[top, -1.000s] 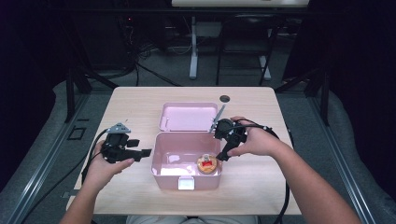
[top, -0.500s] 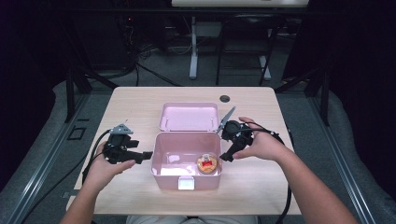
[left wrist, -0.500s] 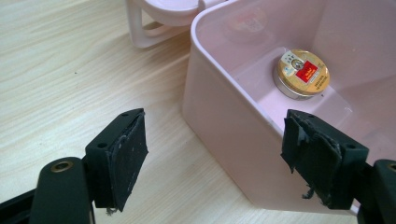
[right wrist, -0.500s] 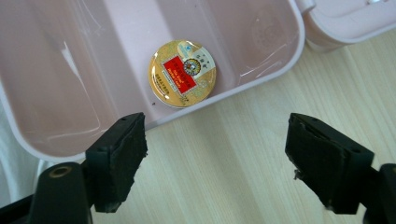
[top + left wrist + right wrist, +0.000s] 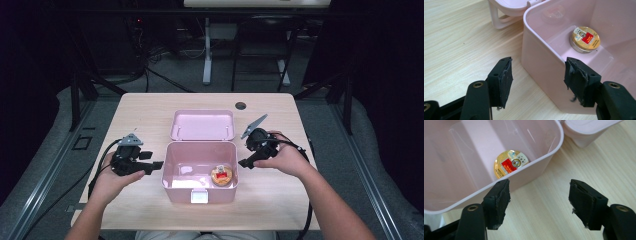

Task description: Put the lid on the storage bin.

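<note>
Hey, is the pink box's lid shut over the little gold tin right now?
No, the pink box stands open with its lid swung back flat on the table, and the gold tin lies uncovered on the box floor.

Table (image 5: 150,115) evenly lit from overhead; surroundings dark. Glare patches inside pink box (image 5: 172,172). Gripper views sharp, soft shadows.
</note>
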The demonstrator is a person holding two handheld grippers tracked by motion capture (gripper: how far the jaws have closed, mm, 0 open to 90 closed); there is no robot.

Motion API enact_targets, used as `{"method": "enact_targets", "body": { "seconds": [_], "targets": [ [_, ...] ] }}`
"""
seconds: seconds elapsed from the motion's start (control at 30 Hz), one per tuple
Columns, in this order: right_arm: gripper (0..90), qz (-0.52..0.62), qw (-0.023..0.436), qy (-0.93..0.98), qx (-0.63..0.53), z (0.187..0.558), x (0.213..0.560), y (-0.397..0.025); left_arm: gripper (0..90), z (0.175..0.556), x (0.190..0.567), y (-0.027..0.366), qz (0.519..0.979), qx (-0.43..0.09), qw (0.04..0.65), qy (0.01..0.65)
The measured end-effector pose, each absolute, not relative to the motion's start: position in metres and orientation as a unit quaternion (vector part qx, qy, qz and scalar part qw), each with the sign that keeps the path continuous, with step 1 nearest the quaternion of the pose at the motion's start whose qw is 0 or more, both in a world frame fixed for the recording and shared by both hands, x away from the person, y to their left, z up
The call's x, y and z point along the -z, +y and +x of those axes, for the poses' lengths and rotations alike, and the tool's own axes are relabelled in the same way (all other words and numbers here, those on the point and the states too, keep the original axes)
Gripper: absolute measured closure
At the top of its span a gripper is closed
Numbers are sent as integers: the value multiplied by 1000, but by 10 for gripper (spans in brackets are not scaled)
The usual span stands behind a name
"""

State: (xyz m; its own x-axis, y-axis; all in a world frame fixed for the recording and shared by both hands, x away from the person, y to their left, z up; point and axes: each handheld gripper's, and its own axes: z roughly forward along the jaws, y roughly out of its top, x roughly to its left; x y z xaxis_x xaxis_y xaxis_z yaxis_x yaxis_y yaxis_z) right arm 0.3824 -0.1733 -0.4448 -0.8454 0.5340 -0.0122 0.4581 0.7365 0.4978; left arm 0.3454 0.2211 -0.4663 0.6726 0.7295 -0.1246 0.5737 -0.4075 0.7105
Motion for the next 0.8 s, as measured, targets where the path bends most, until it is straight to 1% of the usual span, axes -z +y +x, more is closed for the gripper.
{"method": "enact_targets", "body": {
  "seconds": [0.2,0.43,0.5,0.53,0.6,0.73,0.8],
  "targets": [
    [357,273,110,915,-275,381,447,-176,386,346,468,222,833,-95,379,393],
    [365,299,106,900,-298,385,447,-175,387,346,467,221,833,-96,375,395],
    [362,298,109,901,-294,386,447,-173,363,347,466,222,829,-92,379,402],
    [358,298,108,902,-292,386,447,-173,362,347,466,222,827,-89,383,402],
    [320,306,107,899,-294,387,446,-172,332,346,466,222,828,-87,384,398],
    [266,312,106,896,-296,388,445,-170,331,346,465,221,828,-90,386,398],
    [261,316,104,895,-297,388,444,-170,330,345,465,221,826,-92,389,398]
  ]
}}
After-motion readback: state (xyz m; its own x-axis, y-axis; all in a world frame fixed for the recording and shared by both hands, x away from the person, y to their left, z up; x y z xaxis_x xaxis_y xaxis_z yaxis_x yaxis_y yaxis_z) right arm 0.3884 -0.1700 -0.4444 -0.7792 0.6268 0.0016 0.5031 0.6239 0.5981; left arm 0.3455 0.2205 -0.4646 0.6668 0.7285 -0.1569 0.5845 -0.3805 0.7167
